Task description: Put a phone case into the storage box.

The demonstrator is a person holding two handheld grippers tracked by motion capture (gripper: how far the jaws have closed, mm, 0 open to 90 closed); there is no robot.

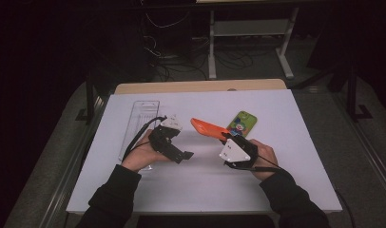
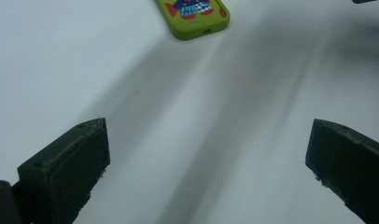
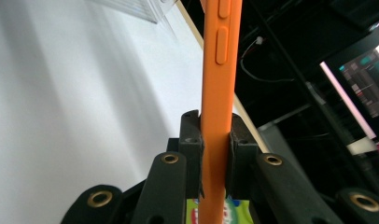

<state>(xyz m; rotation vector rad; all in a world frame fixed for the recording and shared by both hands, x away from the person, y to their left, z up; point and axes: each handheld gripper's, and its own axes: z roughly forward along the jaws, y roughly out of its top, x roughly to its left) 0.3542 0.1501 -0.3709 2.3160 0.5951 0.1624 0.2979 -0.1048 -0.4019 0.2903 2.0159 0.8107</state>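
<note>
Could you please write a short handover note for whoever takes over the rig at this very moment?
Right claw: shut on the orange phone case, held edge-on and lifted off the white table.
Left claw: open, nothing between the jaws, low over the table.
Green phone case: flat on the table, just beyond the right claw.
Clear plastic tray: at the far left, by the left hand.
Done: orange case picked up.
Left: probably passing or placing it; the green case is untouched.
</note>
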